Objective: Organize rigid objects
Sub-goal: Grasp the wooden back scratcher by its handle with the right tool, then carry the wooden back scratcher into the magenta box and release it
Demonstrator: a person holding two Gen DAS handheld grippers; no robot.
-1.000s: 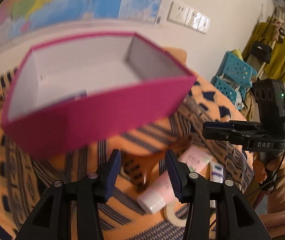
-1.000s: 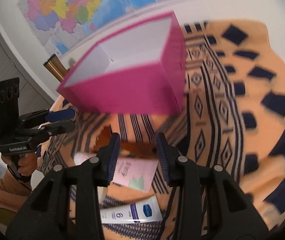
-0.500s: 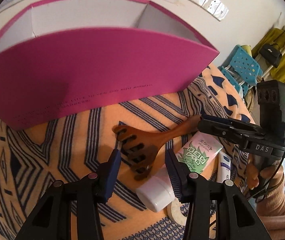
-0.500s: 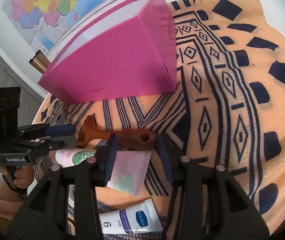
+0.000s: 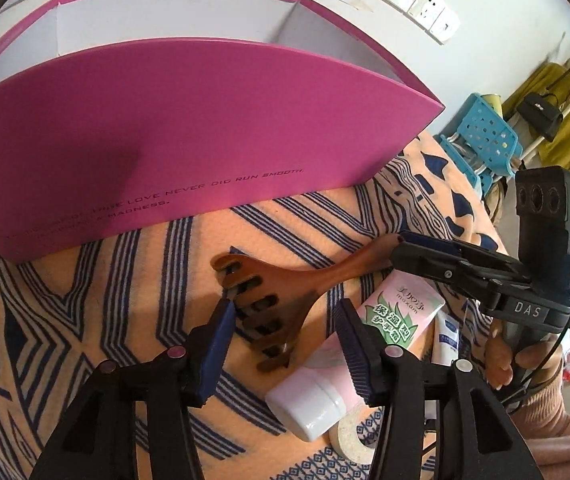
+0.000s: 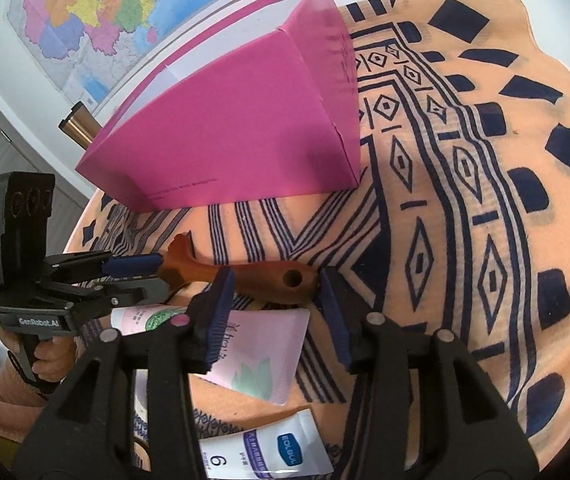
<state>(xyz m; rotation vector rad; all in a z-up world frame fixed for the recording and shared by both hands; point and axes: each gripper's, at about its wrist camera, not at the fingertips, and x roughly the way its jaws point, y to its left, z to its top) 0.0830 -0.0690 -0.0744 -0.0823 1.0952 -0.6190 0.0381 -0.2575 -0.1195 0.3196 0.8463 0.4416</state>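
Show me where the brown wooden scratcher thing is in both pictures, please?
Left wrist view: the wooden scratcher lies in the lower middle on the orange cloth, its comb end between the open left gripper fingers.
Right wrist view: it lies in the middle, its handle end with the hole between the open right gripper fingers.
Shared landmark: the pink box, standing just behind the scratcher in both views.

Matt pink card box (image 5: 173,128); glossy brown wooden comb (image 5: 281,296); smooth plastic tube (image 5: 349,348); soft woven cloth (image 6: 465,208) underneath.
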